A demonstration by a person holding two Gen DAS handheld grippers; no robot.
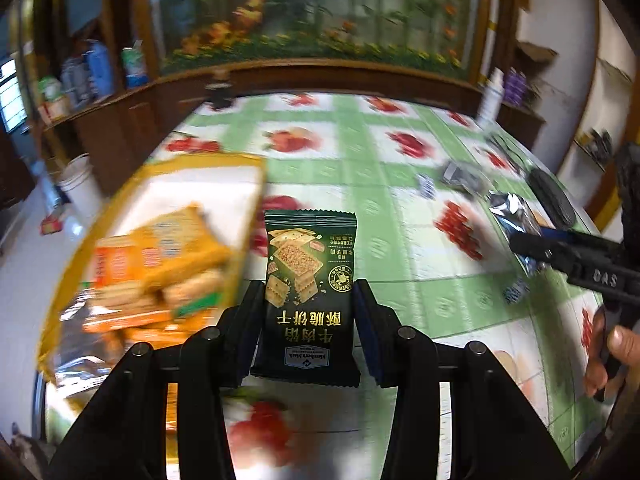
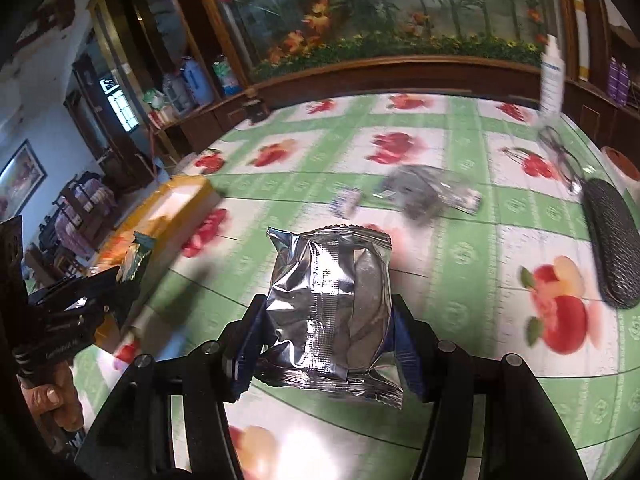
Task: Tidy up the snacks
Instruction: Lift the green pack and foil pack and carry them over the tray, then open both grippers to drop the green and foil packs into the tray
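Observation:
My left gripper point(image 1: 308, 300) is shut on a dark green cracker packet point(image 1: 310, 280), which it holds upright above the table. To its left lies a yellow-rimmed box point(image 1: 160, 184) with several orange snack packs point(image 1: 160, 264) inside. My right gripper point(image 2: 328, 320) is shut on a silver foil packet point(image 2: 332, 312), also lifted off the table. In the left wrist view the right gripper point(image 1: 532, 248) appears at the right edge with the foil packet point(image 1: 512, 212). In the right wrist view the left gripper point(image 2: 120, 276) shows at the left with the green packet point(image 2: 138, 256), near the box point(image 2: 180, 196).
A fruit-patterned green tablecloth point(image 1: 360, 184) covers the table. On it lie a grey foil packet point(image 2: 420, 196), a small blue-white wrapper point(image 2: 346, 200), a black glasses case point(image 2: 612, 248), spectacles point(image 2: 560, 156) and a white bottle point(image 2: 552, 76). A wooden cabinet stands behind.

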